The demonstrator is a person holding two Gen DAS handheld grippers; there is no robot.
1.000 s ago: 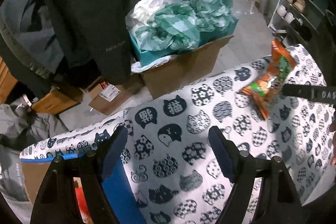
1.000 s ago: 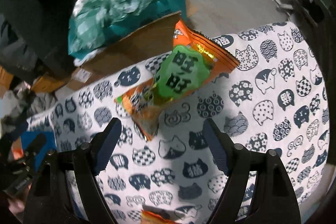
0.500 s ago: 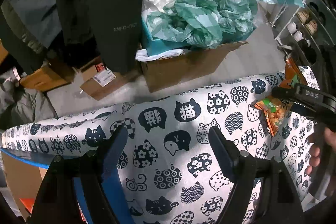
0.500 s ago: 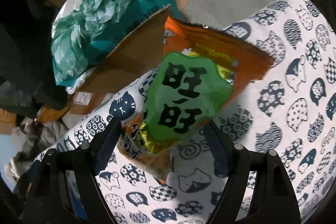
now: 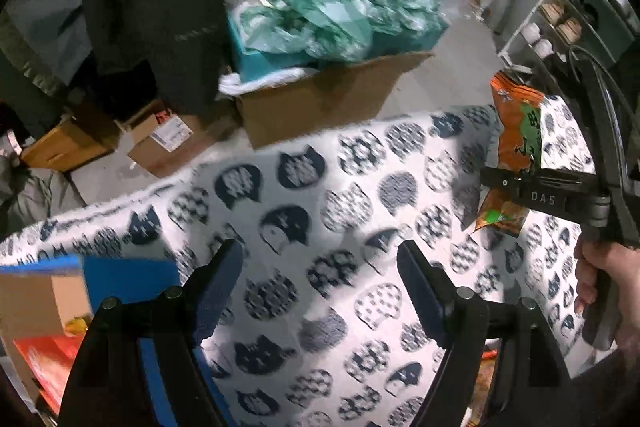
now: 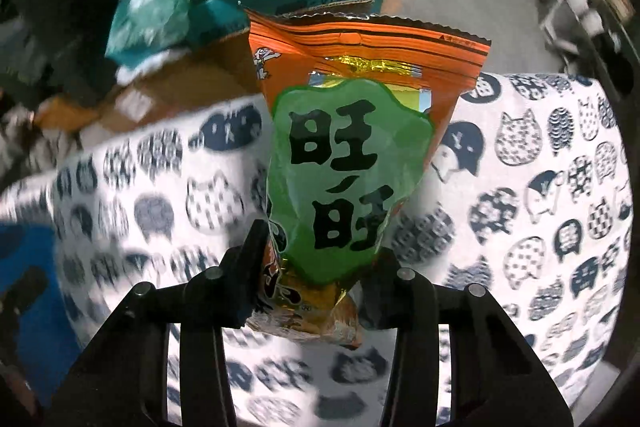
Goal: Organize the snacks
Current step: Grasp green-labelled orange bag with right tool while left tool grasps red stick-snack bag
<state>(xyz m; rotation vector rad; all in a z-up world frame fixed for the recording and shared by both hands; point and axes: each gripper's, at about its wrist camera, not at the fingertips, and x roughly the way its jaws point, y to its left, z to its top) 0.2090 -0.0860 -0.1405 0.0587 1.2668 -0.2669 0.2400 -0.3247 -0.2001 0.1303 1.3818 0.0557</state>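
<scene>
Right tool (image 6: pixel 312 291) clamped on orange-and-green foil snack packet (image 6: pixel 344 179), lifted off cat-print table (image 6: pixel 540 187); left tool (image 5: pixel 320 291) gapes empty; placing remains

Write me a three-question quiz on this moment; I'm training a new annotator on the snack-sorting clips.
1. True or false: the left gripper holds a snack.
2. Which end of the orange snack bag does the right gripper clamp: A) its lower end, B) its serrated top edge, C) none?
3. Fill in: the cloth under the bag is printed with ____.

Key
1. False; its jaws stand apart over the cloth with nothing between them.
2. A.
3. Cats.
</scene>
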